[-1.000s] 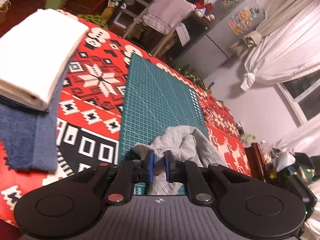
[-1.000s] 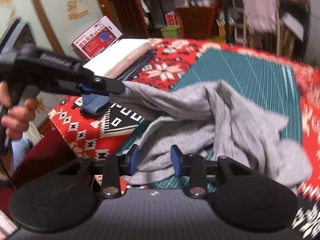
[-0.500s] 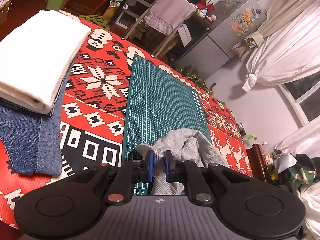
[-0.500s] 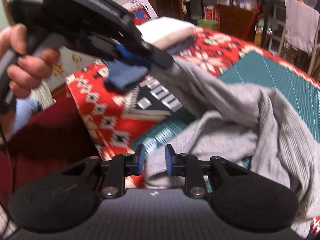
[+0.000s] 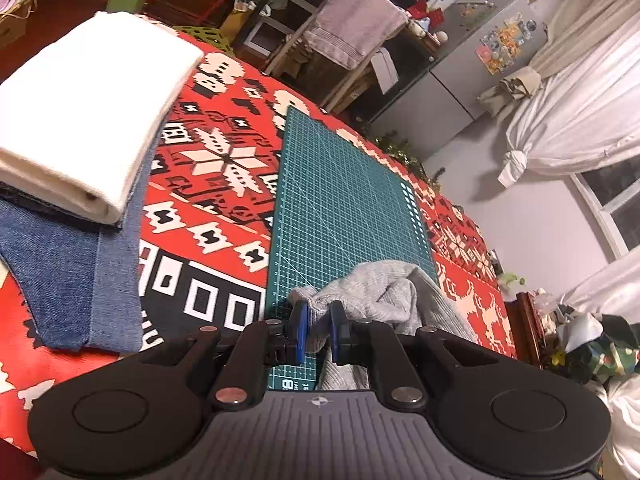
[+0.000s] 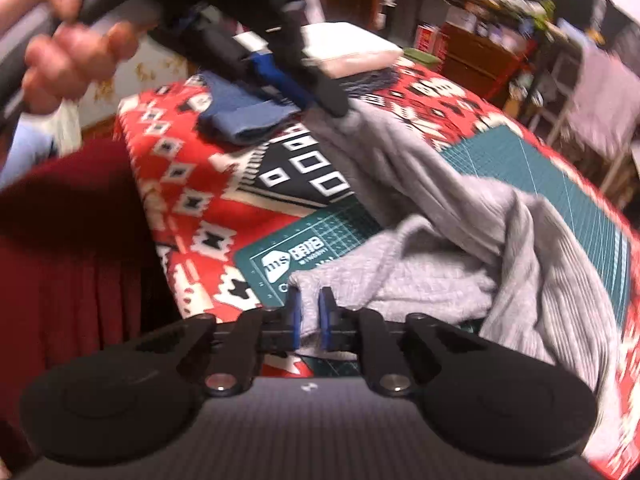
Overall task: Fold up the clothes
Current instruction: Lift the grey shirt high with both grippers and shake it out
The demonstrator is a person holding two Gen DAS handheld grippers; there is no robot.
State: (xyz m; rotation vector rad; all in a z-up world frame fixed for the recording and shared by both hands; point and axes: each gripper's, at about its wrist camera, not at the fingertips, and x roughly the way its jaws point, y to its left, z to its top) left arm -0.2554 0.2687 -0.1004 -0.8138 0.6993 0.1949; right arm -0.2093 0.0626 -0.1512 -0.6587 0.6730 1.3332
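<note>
A grey knit sweater [image 6: 460, 216] lies crumpled on the near end of a green cutting mat [image 5: 344, 200]. My left gripper [image 5: 319, 314] is shut on an edge of the grey sweater [image 5: 372, 292] and holds it lifted above the mat. In the right wrist view that same left gripper [image 6: 336, 106] shows at upper left, held by a hand [image 6: 76, 52], with grey cloth hanging from its tip. My right gripper [image 6: 310, 308] is shut on another edge of the sweater at the mat's near corner.
A folded white cloth [image 5: 88, 112] sits on folded denim [image 5: 80, 256] at the left of the red patterned tablecloth [image 5: 212, 184]. Chairs with a draped towel [image 5: 352, 28], a fridge [image 5: 460, 76] and curtains stand beyond the table. A dark red garment [image 6: 72, 240] is at the near left.
My right gripper has closed from open onto the sweater's near edge. The left gripper has lifted its edge higher and moved nearer the right wrist camera.
</note>
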